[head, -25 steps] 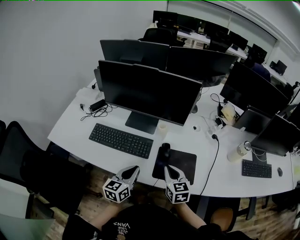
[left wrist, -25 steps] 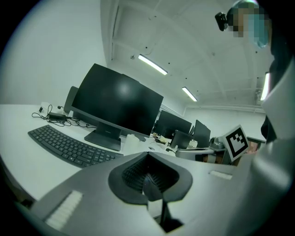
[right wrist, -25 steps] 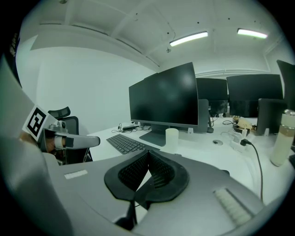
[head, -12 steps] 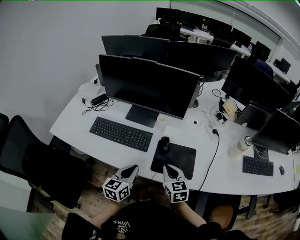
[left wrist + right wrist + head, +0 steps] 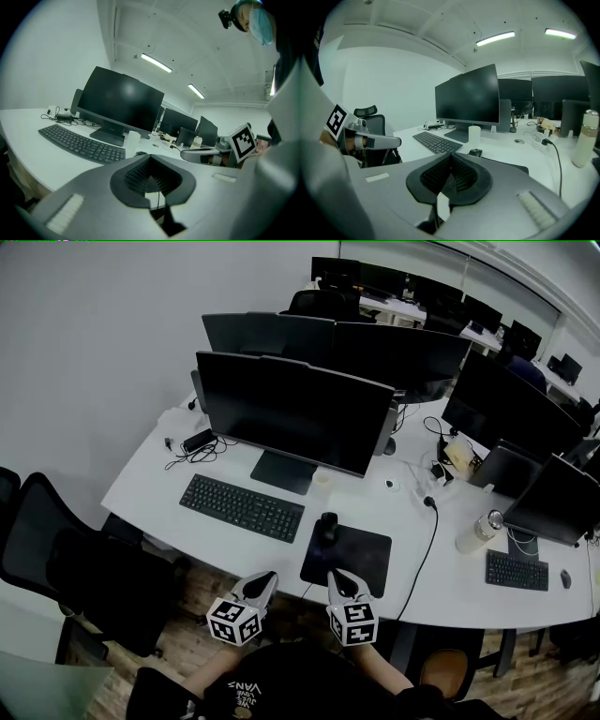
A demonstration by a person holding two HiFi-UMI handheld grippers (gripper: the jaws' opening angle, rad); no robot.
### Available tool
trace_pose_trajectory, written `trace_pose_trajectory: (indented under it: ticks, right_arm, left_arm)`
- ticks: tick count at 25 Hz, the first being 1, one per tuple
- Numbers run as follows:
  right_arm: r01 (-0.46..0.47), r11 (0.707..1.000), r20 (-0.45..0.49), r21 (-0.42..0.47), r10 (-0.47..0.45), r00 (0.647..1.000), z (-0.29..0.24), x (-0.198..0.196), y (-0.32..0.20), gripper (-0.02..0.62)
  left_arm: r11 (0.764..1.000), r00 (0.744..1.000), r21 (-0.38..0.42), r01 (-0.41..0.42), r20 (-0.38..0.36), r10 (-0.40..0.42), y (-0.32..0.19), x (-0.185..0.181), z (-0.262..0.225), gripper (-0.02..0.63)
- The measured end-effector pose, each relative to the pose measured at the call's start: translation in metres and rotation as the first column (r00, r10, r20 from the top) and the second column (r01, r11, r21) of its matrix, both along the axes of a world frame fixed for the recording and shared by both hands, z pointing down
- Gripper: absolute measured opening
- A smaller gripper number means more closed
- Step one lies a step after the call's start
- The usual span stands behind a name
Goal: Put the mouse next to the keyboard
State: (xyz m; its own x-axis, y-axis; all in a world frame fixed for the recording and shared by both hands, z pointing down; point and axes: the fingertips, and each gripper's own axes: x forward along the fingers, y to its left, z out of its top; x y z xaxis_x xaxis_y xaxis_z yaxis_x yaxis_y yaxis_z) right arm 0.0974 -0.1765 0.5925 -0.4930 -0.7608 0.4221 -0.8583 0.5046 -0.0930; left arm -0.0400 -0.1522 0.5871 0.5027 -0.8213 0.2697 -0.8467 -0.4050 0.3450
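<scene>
Left gripper [image 5: 266, 578] clenched, jaws pressed together, nothing between them. Right gripper [image 5: 338, 576] likewise clenched and empty. Both sit side by side at the near edge of the desk [image 5: 150, 486], pointing toward it and slightly down, touching nothing.

Mouse [image 5: 328, 521] is black and sits on the far left corner of the mouse pad [image 5: 352, 559], well clear of both grippers. It is near the right end of the keyboard [image 5: 242, 507], with a small gap of bare desk between them.

The right gripper lines up with the pad's near edge. The left gripper lines up with the gap between keyboard and pad.

The keyboard lies in front of the monitor [image 5: 291, 413], parallel to the screen. A white cup [image 5: 323, 486] stands upright just behind the mouse, beside the monitor stand.

A black cable [image 5: 427, 540] runs down the desk past the pad's right side. A pale bottle [image 5: 476, 535] stands further right. A black chair [image 5: 66, 559] is at the desk's left end. More dark monitors fill the desks behind.
</scene>
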Motion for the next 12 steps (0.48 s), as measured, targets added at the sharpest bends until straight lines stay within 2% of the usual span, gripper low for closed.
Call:
trace_pose_trajectory:
  ticks: [12]
  right_arm:
    - [0.001, 1.000, -0.001, 0.012, -0.001, 1.000, -0.0036, -0.0020, -0.0003, 0.003]
  left_arm:
    - [1.000, 1.000, 0.005, 0.013, 0.002, -0.013, 0.0042, -0.0012, -0.0006, 0.002]
